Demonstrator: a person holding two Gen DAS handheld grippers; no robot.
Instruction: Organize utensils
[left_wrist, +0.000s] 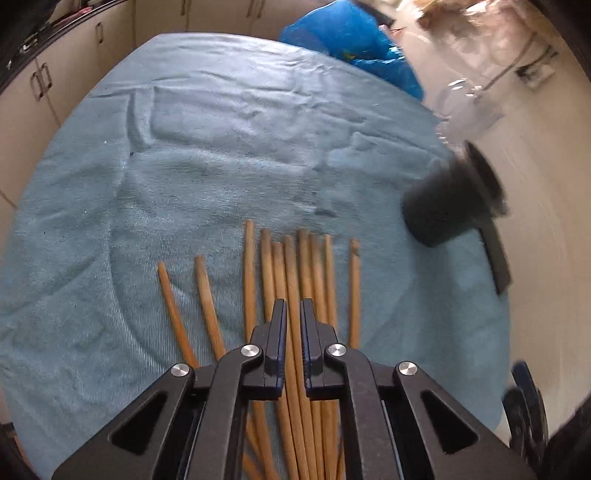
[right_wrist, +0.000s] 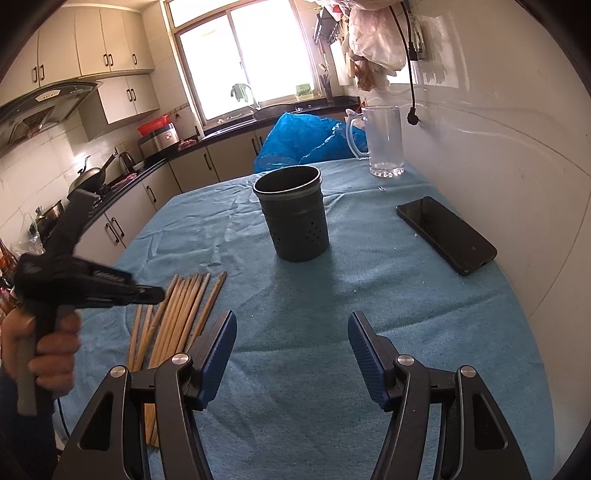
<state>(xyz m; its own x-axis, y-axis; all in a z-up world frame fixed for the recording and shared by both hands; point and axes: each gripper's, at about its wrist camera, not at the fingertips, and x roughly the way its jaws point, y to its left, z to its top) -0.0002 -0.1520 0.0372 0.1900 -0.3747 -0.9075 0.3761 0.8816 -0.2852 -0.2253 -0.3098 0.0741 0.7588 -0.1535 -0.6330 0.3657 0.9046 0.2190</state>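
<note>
The left gripper (left_wrist: 291, 306) fills the bottom of its own view, jaws drawn in to a thin slit directly above the bundle of wooden chopsticks (left_wrist: 255, 280). One stick runs along that slit. Whether the pads actually pinch it or it simply lies on the cloth beneath them, I cannot tell. The right wrist view shows this gripper blurred and poised over the sticks, which leaves the question open.

The chopsticks lie roughly parallel on the blue cloth (right_wrist: 332, 332) that covers the desk, at its near left. Most are packed side by side and a few are splayed off to one side. The dark perforated utensil holder (right_wrist: 295, 221) stands upright and apparently empty near the middle of the desk, well apart from the sticks.

The right gripper (right_wrist: 291, 332) hangs over bare cloth with its jaws moderately wide and nothing between them, facing the holder. A phone (right_wrist: 447, 234) lies to the right, and a clear jug (right_wrist: 384, 144) and a blue bag (right_wrist: 295, 136) sit at the far edge.

This looks like the very first pick, with no stick in the holder yet. The next move calls for a firm hold on one stick, lifting it clear of its neighbours, then tipping it upright over the holder's mouth. The right gripper could steady the holder.
</note>
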